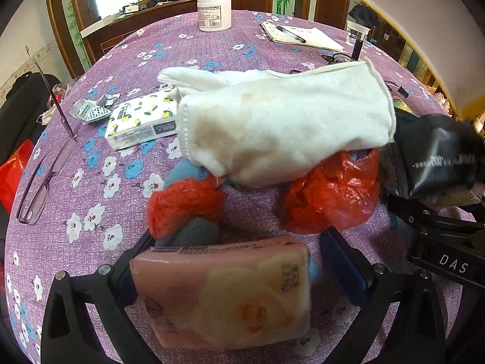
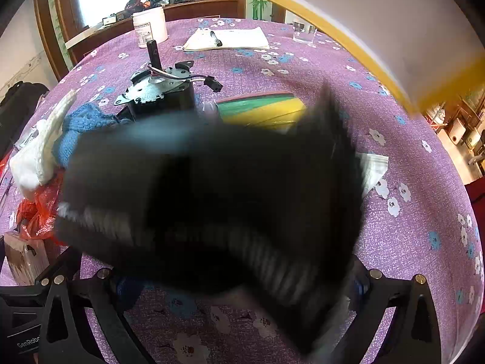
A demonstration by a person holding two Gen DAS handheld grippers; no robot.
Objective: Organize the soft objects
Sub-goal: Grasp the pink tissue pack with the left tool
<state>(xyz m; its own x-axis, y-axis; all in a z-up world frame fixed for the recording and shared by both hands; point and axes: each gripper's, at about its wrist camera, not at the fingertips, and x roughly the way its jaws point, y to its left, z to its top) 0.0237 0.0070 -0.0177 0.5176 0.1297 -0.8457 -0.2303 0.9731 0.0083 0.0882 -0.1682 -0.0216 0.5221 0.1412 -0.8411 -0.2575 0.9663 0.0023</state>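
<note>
On a floral purple surface (image 1: 127,54), the left claw (image 1: 230,261) grips a pink tissue pack (image 1: 224,294) beside a white glove (image 1: 282,124) draped over red plastic bags (image 1: 330,194), apparently gathering soft goods; the right claw (image 2: 236,282) clutches a blurred black bag (image 2: 212,200).

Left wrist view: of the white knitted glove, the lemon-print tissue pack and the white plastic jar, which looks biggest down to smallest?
1. White knitted glove
2. Lemon-print tissue pack
3. White plastic jar
The jar stands farthest away, so its true size is unsure.
</note>
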